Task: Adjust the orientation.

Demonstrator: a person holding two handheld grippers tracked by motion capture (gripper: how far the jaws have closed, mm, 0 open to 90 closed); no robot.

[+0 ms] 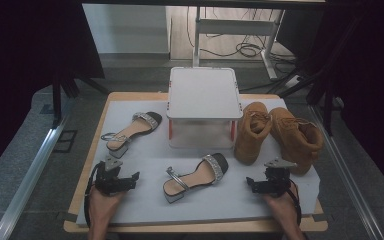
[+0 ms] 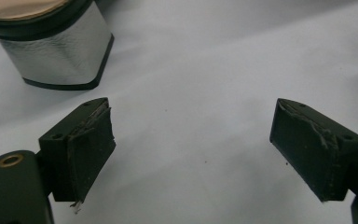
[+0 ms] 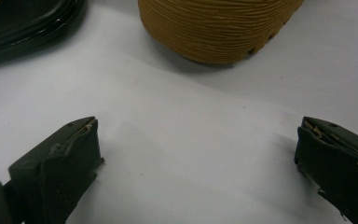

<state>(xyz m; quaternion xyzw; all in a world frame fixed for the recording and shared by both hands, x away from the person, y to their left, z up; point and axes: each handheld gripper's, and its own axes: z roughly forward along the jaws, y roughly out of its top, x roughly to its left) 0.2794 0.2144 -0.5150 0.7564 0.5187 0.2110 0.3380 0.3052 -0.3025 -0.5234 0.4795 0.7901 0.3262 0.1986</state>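
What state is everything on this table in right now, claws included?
Left claw: open, holding nothing, low over the mat.
Right claw: open, holding nothing.
Near sandal: upright on its sole, untouched, between the claws.
Far sandal: upright on its sole, at the left.
Left boot: standing, laces loose.
Right boot: standing beside its mate.
White shoe rack: nothing on its top.

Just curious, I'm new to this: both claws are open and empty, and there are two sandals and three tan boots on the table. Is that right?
Not quite. There are two tan boots, not three; the high view shows them side by side right of the white box. The rest holds: the left claw and right claw are open and empty, and two sandals lie there.
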